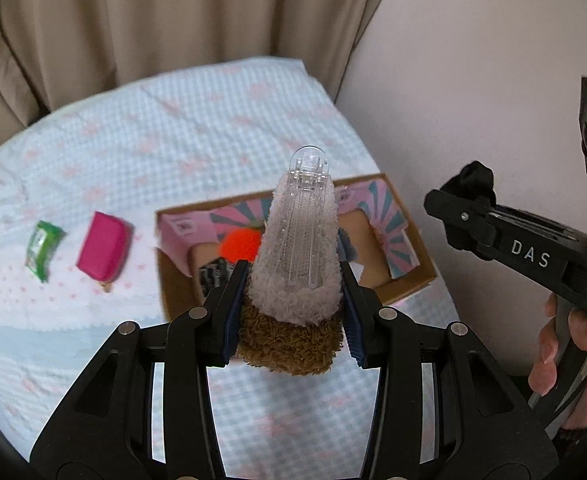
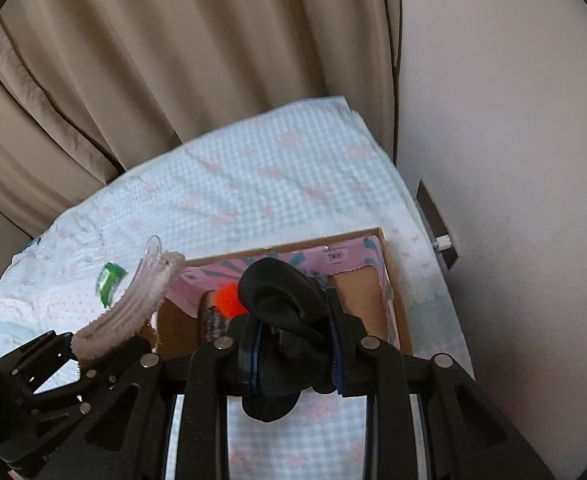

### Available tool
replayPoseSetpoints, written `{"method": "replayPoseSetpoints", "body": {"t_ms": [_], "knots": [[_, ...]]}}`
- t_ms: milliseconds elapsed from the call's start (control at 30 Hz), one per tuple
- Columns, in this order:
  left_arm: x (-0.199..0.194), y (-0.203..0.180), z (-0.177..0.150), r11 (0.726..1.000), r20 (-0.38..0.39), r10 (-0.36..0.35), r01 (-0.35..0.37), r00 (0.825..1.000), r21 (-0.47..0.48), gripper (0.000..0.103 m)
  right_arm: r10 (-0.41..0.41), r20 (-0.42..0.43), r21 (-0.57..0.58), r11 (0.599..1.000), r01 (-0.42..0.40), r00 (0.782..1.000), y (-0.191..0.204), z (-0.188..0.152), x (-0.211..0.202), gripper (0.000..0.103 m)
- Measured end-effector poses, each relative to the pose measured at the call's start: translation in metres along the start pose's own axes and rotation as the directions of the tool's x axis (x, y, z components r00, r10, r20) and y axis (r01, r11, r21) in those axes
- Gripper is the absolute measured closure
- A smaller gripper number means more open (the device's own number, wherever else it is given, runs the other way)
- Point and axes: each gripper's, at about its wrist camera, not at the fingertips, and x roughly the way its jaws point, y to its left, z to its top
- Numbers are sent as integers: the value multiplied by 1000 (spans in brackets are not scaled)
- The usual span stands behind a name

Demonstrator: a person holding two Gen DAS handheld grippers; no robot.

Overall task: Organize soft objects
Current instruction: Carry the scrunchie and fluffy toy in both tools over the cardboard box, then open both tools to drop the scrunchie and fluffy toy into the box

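My left gripper (image 1: 293, 304) is shut on a fluffy pale pink sock (image 1: 297, 256) on a clear plastic hanger, with a brown fuzzy piece (image 1: 289, 344) under it, held above the near edge of the cardboard box (image 1: 413, 236). The sock also shows in the right wrist view (image 2: 133, 312). My right gripper (image 2: 293, 356) is shut on a black sock (image 2: 285, 312), held above the box (image 2: 389, 264). It shows at the right of the left wrist view (image 1: 469, 184). Inside the box lie an orange soft thing (image 1: 239, 244) and a striped grey piece (image 1: 215, 274).
A pink pouch (image 1: 103, 246) and a green packet (image 1: 43, 248) lie on the checked bedspread (image 1: 173, 128) left of the box. Beige curtains (image 1: 133, 20) hang behind the bed. A wall (image 2: 513, 120) runs along the right side.
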Motion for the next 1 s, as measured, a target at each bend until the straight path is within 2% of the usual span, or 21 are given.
{"method": "replayPoseSetpoints", "body": {"t_ms": [267,500,533,567,600,633,667,700,800,1000], "knots": [[84,-6,1,1000,-109,27,-29,994,-13,64,2,-124,14,1000,0,992,-33,-4,74,79],[113,-8,0,999,-160,39,-37,986,19,63,21,-188,49,999,-12,982,-48,-21,95,78],[112,-8,0,999,-157,41,-38,987,22,57,39,-197,67,997,-26,980,-51,-22,97,75],[111,-8,0,999,-154,42,-38,987,25,52,50,-204,79,996,-34,978,-52,-21,100,63],[110,-8,1,999,-161,43,-39,986,31,31,65,-208,95,994,-46,976,-53,-21,101,43],[110,-8,1,998,-167,60,-54,984,39,4,78,-205,104,993,-58,976,-54,-21,102,31],[108,-8,0,995,-166,94,-85,982,56,1,97,-200,114,991,-75,975,-54,-21,101,11],[106,-7,-1,990,-158,125,-114,980,78,0,109,-196,120,989,-86,975,-54,-21,100,2],[104,-1,-8,991,-182,120,-105,976,87,0,122,-180,137,986,-98,976,-53,-20,95,1],[87,4,-12,992,-161,113,-103,980,67,0,108,-169,126,988,-87,980,-46,-20,86,1]]}}
